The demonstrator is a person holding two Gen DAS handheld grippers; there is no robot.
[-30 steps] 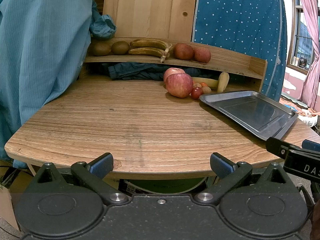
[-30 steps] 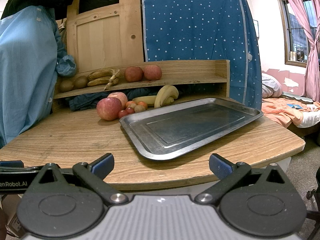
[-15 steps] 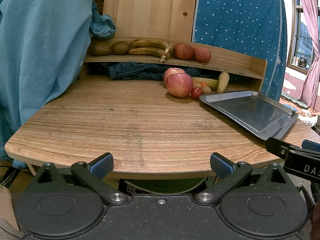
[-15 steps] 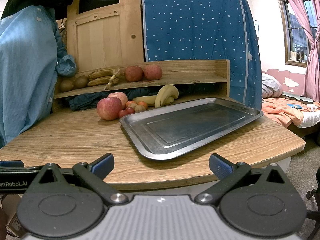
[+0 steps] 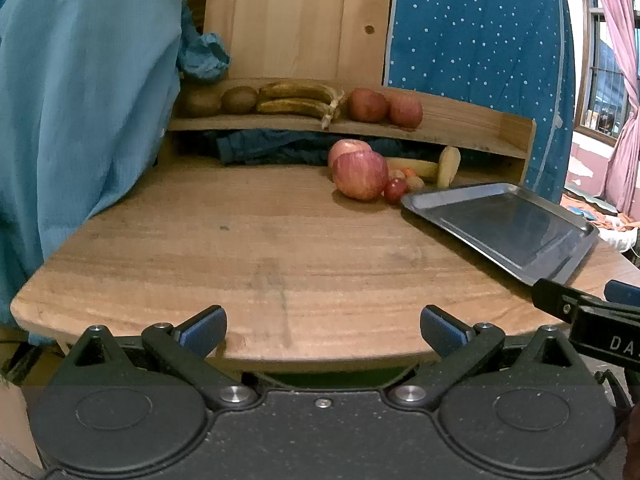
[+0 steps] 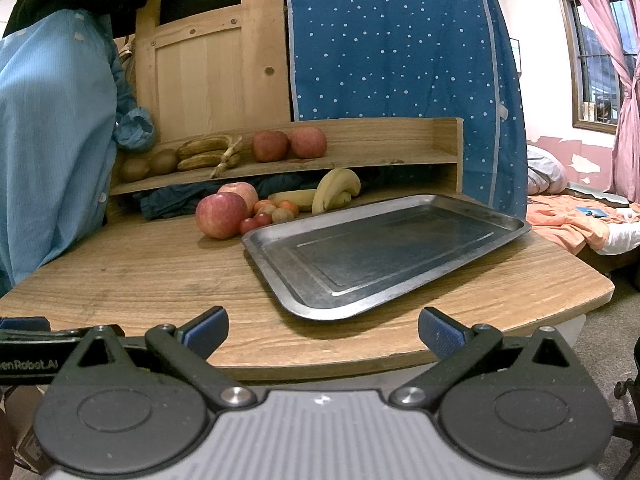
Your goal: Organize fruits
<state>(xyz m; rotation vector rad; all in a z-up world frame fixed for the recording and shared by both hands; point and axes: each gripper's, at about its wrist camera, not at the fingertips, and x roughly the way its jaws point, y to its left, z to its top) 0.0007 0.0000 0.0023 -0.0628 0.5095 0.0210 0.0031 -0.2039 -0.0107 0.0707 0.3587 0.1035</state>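
Our left gripper [image 5: 322, 326] and right gripper [image 6: 323, 328] at the surface's [image 6: 160, 264] near edge, jaws apart and empty, apples [image 6: 221, 215], small fruits and bananas [image 6: 335, 190] clustered just behind the bare metal tray [image 6: 384, 248]

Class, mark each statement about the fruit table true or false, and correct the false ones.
1. The metal tray holds two apples. False: nothing lies in it.
2. Two apples sit on the shelf beside brown bananas. True.
3. The left gripper grips a tomato. False: its jaws are open and hold nothing.
4. The yellow bananas lie on the table behind the tray. True.
5. The right gripper has its jaws open. True.
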